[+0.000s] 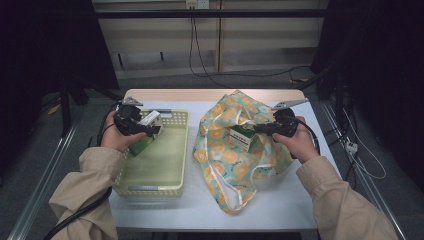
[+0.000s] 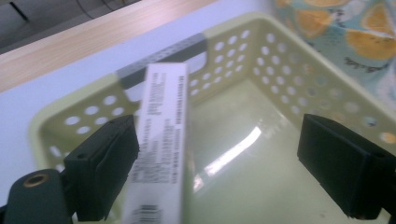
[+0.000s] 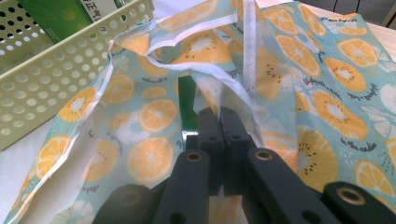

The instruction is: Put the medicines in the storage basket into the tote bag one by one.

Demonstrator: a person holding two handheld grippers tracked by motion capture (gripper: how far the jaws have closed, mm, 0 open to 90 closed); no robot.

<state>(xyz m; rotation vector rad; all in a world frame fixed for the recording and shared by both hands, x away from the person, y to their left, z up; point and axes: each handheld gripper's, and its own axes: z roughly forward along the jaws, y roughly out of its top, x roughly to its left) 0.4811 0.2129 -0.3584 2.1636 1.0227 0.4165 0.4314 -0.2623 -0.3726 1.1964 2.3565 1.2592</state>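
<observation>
fine print on the white box (image 2: 161,140) is unreadable; it sits in the yellow basket (image 2: 280,74) between the open left hand-held gripper (image 2: 224,172); the right hand-held gripper (image 3: 219,135) is closed on the fruit-print bag (image 3: 327,93).

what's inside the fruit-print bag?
A green and white box shows at the mouth of the fruit-print bag, where the right tool is. Anything deeper is covered by the fabric.

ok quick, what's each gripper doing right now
Left gripper: open, jaws wide over the basket, a box against one jaw.
Right gripper: shut on the fruit-print bag.
</observation>
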